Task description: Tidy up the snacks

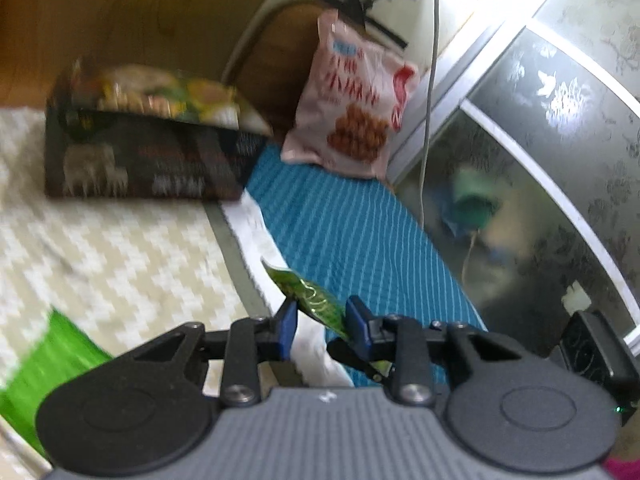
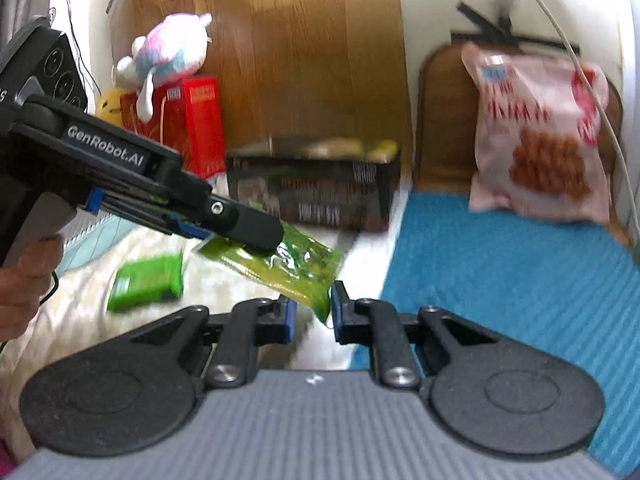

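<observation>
A small green snack packet [image 1: 310,300] [image 2: 298,266] hangs in the air between both grippers, above the bed. My left gripper [image 1: 320,322] [image 2: 260,240] is shut on one end of it. In the right wrist view that gripper reaches in from the left, held by a hand [image 2: 24,280]. My right gripper [image 2: 312,314] pinches the packet's lower corner between its blue pads. Behind stands a dark box [image 1: 140,160] [image 2: 312,196] with snack bags in it. A second green packet [image 1: 40,360] [image 2: 146,282] lies on the pale cover. A large pink snack bag [image 1: 352,100] [image 2: 536,132] leans against the wall.
A blue ribbed mat [image 1: 360,232] [image 2: 500,272] covers the right side of the bed. A red box [image 2: 192,124] and a plush toy [image 2: 172,48] sit at the back left by a wooden board. A white cable [image 1: 428,112] hangs beside a patterned glass door [image 1: 540,152].
</observation>
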